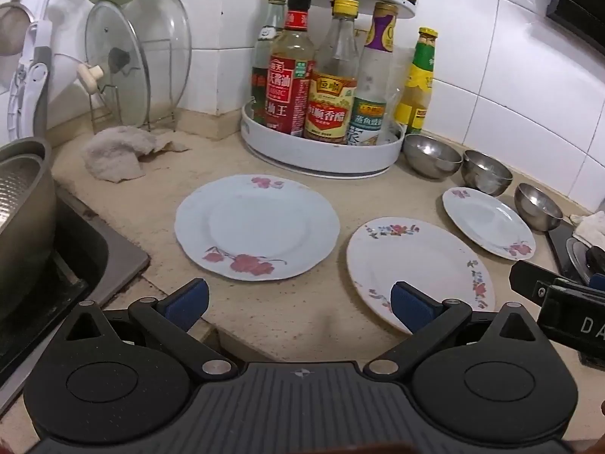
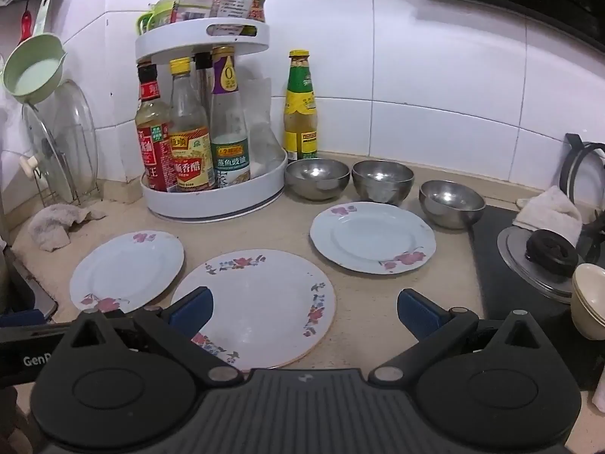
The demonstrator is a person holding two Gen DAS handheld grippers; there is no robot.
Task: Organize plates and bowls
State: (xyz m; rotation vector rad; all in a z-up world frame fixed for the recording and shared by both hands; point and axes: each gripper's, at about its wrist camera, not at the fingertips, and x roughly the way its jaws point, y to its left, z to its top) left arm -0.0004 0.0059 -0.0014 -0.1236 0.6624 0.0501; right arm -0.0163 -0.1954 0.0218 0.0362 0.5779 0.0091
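Both tongs are spread wide and grasp nothing. The left tongs [image 1: 298, 304] hang over the surface [image 1: 302, 310] between two plates; the right tongs [image 2: 302, 316] hang over the middle plate [image 2: 261, 299]. Three flowered plates lie flat and apart: left plate [image 1: 257, 227], middle plate, right plate [image 2: 372, 236]. Three steel bowls [image 2: 382, 181] stand upright behind them beside the bottle rack [image 2: 211, 196].

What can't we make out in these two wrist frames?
- Middle plate: near rim hidden by the left gripper pad, left wrist view.
- Same plate: near-left rim behind the right gripper finger, right wrist view.
- Cream bowls: cut off by right edge; count unclear.
- Pot: cut off by left edge.
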